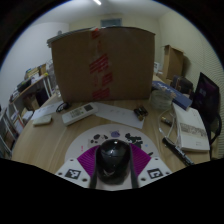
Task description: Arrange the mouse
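A black computer mouse (pixel 113 158) sits between my gripper's two fingers, its back towards the camera. My gripper (pixel 113 150) is shut on the mouse, with the magenta pads (pixel 88 158) pressing on its left and right sides. The mouse is over the near edge of a light wooden table (pixel 55 142). Its underside is hidden, so I cannot tell whether it touches the table.
A large cardboard box (pixel 100 62) stands upright at the back of the table. A white keyboard-like item (pixel 80 113) and a white sheet (pixel 122 114) lie ahead of the fingers. A white stack (pixel 190 128) and a dark laptop (pixel 208 98) are at the right.
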